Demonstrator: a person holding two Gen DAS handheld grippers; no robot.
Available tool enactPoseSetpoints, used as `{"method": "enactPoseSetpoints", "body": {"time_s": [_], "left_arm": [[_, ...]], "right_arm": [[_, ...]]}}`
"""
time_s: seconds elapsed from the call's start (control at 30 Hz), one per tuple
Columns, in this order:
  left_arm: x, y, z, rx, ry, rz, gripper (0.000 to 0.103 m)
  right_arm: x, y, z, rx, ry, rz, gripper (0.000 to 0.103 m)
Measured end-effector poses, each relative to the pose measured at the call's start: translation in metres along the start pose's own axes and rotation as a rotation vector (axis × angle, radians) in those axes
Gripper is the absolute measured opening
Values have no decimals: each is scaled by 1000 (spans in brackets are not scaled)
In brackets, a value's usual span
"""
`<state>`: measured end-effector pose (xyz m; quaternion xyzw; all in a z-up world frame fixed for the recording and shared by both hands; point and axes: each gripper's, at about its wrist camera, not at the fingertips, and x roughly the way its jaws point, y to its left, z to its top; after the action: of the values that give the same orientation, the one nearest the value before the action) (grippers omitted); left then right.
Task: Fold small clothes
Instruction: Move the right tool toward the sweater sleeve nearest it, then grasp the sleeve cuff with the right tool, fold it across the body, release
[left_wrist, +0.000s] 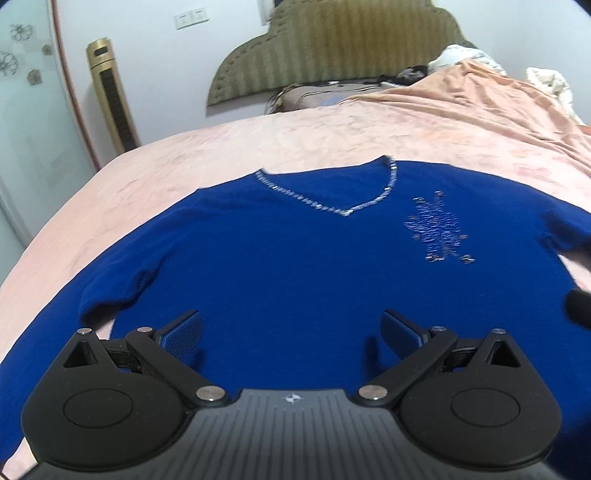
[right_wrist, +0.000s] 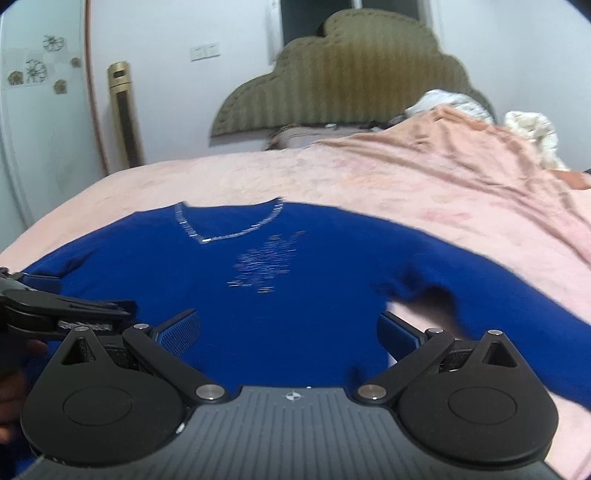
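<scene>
A royal-blue V-neck sweater with a silver-trimmed neckline and a silver chest motif lies flat, front up, on the bed, sleeves spread to both sides. It also shows in the right wrist view. My left gripper is open and empty, hovering over the sweater's lower body. My right gripper is open and empty over the lower right part, near the right armpit. The left gripper's body shows at the left edge of the right wrist view.
The pink bedspread covers the bed. A rumpled peach blanket lies at the far right. An olive padded headboard and pillows stand at the back. A gold tower fan stands by the wall at left.
</scene>
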<state>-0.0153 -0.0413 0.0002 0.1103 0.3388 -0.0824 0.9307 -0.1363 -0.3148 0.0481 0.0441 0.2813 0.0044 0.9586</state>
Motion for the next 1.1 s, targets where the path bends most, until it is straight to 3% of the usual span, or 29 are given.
{"method": "enactPoseSetpoints", "body": {"time_s": [0.2,0.37,0.47,0.6,0.63,0.7,0.77,0.83,0.9,1.0,1.1], "left_arm": [[4,-12,1,24,16,-36,103],[7,-18,-1,43,32,-51,103],[8,-21,-1,49,36,-57,103],[9,-25,-1,53,45,-67,103],[8,-26,-1,57,46,-69,103],[7,-28,-2,70,44,-69,103],[6,-29,-2,79,35,-62,103],[5,-29,-1,79,31,-56,103],[6,-26,-1,73,34,-56,103],[8,-21,0,61,44,-50,103],[8,-15,2,47,45,-46,103]], "right_arm": [[-30,-65,-17,110,-14,-184,99],[-64,-123,-41,168,-29,-426,91],[-80,-145,-58,116,17,-565,88],[-88,-157,-80,17,105,-680,76],[-87,-160,-85,6,132,-691,74],[-86,-164,-92,5,169,-694,59],[-84,-164,-95,-6,176,-703,54],[-82,-164,-95,-20,177,-715,41],[-85,-166,-92,-14,168,-718,13],[-96,-178,-80,42,140,-701,14],[-116,-208,-71,307,79,-508,15]]}}
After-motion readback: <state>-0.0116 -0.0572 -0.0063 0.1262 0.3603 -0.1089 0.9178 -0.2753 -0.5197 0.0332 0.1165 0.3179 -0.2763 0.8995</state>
